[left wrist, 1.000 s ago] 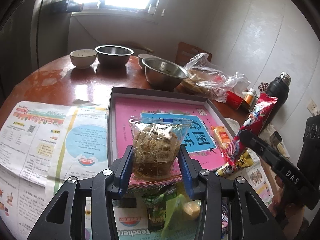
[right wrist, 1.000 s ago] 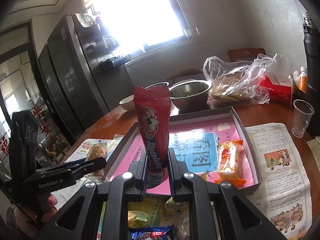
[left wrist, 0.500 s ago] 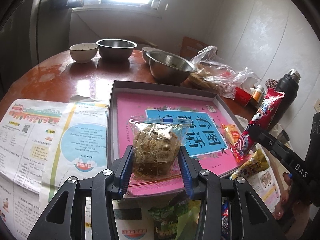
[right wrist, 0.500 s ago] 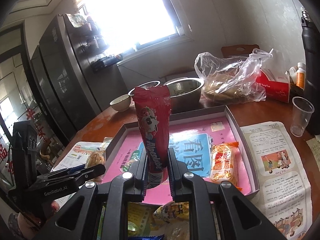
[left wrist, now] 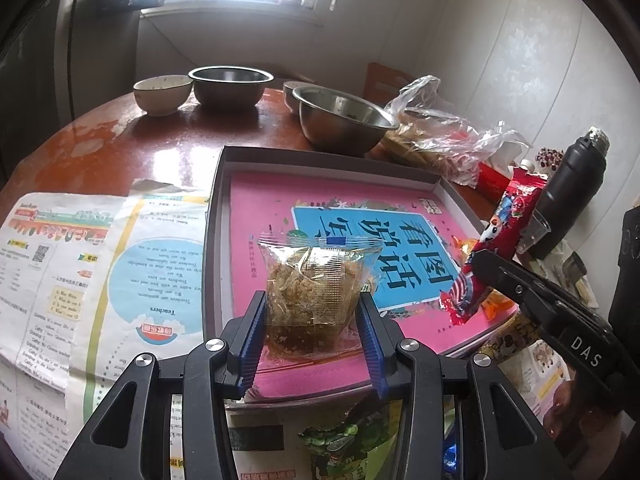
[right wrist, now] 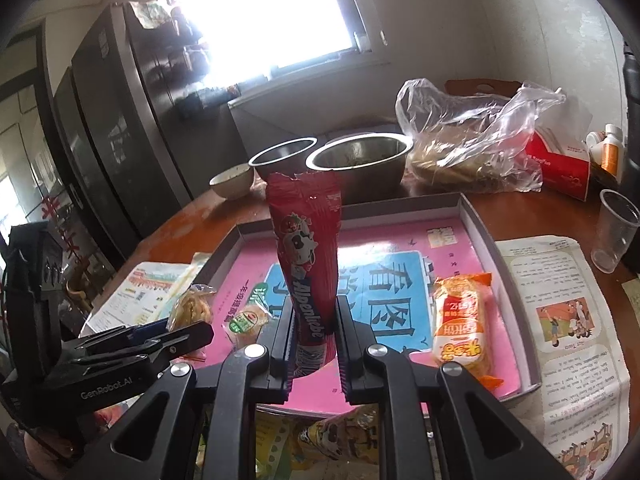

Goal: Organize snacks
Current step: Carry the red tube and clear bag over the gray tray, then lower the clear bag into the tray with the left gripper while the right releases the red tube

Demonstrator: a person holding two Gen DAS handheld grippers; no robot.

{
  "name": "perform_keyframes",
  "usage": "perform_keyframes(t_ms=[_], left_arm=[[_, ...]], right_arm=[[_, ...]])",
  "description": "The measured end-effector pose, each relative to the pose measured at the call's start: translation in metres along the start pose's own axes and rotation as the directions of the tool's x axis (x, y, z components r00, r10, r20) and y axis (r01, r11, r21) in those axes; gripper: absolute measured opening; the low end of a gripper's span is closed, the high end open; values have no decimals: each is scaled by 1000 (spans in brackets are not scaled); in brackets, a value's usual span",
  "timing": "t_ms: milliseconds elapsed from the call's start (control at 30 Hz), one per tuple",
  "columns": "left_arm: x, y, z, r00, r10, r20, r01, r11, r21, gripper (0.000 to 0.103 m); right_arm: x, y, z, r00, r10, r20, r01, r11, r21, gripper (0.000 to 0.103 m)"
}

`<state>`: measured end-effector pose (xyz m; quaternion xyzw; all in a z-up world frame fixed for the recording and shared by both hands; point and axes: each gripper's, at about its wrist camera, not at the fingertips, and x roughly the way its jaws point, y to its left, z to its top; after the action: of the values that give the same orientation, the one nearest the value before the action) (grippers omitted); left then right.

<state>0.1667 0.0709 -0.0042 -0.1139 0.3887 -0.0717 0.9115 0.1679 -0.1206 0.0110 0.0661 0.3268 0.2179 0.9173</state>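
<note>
Claws angle down over my shallow grey tray with pink lining [left wrist: 218, 216]: left gripper [left wrist: 312, 340] clamps a clear crumbly-cake packet [left wrist: 316, 280], right gripper [right wrist: 314, 344] pinches a red candy tube [right wrist: 306, 256] upright. Steel bowls [left wrist: 344, 116] stand behind; an orange cracker packet [right wrist: 460, 320] lies inside.

Two dull steel bowls [left wrist: 344, 120] stand on a glossy, worn reddish wooden table [left wrist: 120, 140] beside crinkled clear plastic bags [right wrist: 472, 140], while matt printed newspaper [left wrist: 80, 264], a grey cardboard box tray [left wrist: 218, 216], a shiny red foil candy wrapper [right wrist: 308, 256] and a transparent plastic snack packet [left wrist: 316, 280] lie nearer.
</note>
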Motion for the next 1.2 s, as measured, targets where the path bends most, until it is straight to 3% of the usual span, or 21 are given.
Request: perform_keyframes(t_ms=[833, 1200], left_arm=[[8, -2, -8, 1000, -7, -27, 7, 1000, 3, 45], [9, -1, -9, 999, -17, -28, 17, 1000, -7, 45]], right_arm=[[12, -10, -6, 980, -148, -129, 142, 988, -56, 18], [18, -15, -9, 980, -141, -138, 136, 990, -42, 19]])
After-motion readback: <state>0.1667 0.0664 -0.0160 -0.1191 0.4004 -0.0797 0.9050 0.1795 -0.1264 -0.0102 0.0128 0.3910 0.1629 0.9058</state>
